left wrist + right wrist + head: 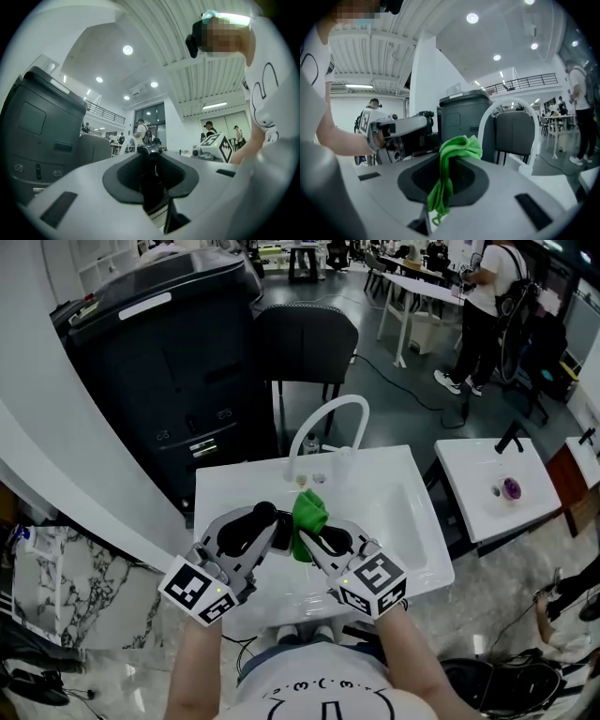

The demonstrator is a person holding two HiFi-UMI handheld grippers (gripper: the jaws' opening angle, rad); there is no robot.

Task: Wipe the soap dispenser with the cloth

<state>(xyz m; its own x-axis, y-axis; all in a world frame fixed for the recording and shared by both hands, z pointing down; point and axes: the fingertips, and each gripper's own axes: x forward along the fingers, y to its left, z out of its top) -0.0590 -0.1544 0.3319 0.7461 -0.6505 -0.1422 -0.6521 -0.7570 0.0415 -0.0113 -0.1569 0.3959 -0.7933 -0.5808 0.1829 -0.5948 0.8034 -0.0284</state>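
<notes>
Over the white sink (417, 521), my left gripper (263, 519) is shut on a black soap dispenser (259, 515) and holds it above the basin. In the left gripper view the dispenser (151, 185) stands dark between the jaws, its pump head at the tips. My right gripper (306, 536) is shut on a green cloth (308, 514), which bunches above the tips right beside the dispenser. The right gripper view shows the cloth (459, 146) pinched in the jaws and trailing down, with the left gripper (421, 124) just to the left of it.
A white arched faucet (324, 420) rises at the back of the sink. Behind it stand a black chair (306, 341) and a large black machine (155, 362). A second white sink (469, 465) with a purple thing (511, 487) sits to the right. A person (487, 306) stands far back.
</notes>
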